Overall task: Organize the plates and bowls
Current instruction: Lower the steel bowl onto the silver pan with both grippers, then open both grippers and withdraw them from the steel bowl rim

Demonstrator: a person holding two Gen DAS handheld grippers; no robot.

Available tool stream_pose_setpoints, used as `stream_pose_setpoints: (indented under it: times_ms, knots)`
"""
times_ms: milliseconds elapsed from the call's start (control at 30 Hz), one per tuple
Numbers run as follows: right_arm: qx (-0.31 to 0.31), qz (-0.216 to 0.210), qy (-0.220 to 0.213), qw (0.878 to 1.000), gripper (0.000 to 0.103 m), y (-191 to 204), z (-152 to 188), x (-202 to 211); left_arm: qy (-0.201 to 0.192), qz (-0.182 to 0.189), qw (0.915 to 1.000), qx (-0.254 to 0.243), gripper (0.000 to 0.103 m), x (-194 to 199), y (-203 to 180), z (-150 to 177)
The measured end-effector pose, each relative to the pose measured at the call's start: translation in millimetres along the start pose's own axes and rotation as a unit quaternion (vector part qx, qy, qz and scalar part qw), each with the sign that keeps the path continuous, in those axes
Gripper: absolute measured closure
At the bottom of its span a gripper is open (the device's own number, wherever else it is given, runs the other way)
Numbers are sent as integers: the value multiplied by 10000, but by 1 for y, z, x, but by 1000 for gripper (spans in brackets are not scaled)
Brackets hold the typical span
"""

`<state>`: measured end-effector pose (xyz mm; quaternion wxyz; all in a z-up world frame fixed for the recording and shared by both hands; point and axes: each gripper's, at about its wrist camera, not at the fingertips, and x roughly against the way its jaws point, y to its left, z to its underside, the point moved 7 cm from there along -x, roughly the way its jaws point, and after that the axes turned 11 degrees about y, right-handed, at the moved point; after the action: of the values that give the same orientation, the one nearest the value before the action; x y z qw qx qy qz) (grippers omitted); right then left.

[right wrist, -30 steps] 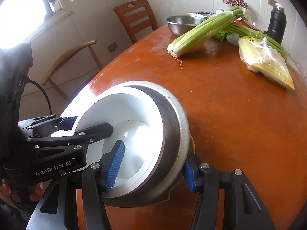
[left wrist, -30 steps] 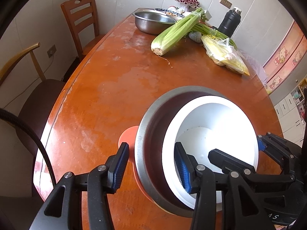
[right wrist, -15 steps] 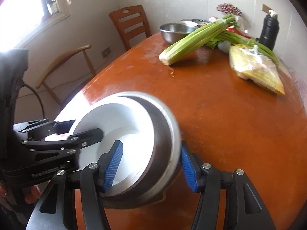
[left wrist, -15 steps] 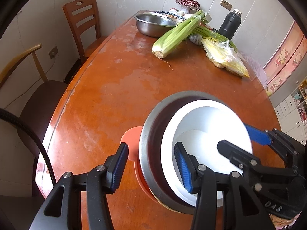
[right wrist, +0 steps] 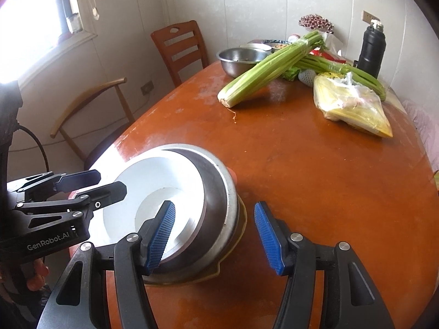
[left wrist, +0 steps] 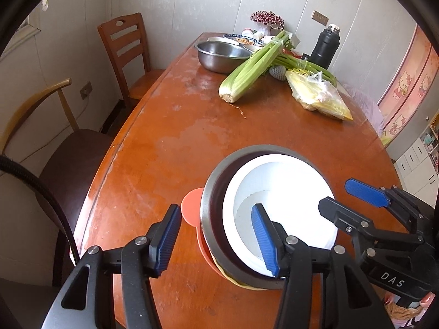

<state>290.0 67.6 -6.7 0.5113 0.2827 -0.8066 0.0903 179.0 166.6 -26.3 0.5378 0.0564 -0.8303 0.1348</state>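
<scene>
The left claw [left wrist: 216, 242], opening, straddled the near-left rim of the stack [left wrist: 274, 205] on the bench [left wrist: 170, 137], pads clear. The right claw [right wrist: 215, 240], apart, straddled the opposite rim; both were equally near.

Celery [left wrist: 252, 68], black flask [left wrist: 325, 46], bagged yellow food [left wrist: 318, 96], two chairs [left wrist: 126, 52].

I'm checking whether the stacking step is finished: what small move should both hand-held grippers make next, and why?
Probably lift both clear. The white bowl sits nested in the steel bowl on the orange plate. The left hand-held gripper, jaws opening, and the right hand-held gripper straddle the rims without pressing, so the stack looks released.
</scene>
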Motion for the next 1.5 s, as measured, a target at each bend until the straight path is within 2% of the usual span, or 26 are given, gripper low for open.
stream_pose_setpoints:
  times_ms: [600, 733, 933, 1400, 1500]
  knots:
    - [-89, 135, -381, 9991, 40, -4, 20, 32, -224, 30, 9997, -129, 46, 16, -20, 18]
    - [-70, 155, -375, 9992, 40, -3, 26, 33, -105, 212, 9996, 126, 45, 9, -11, 19]
    - [-81, 83, -286, 9995, 40, 2, 27, 26, 59, 302, 9992, 239, 44, -7, -3, 16]
    - [20, 94, -63, 9999, 39, 6, 17, 2, 490, 591, 9970, 47, 44, -42, -16, 11]
    - [32, 115, -48, 9999, 39, 3, 17, 0, 500, 457, 9977, -37, 44, -45, -21, 10]
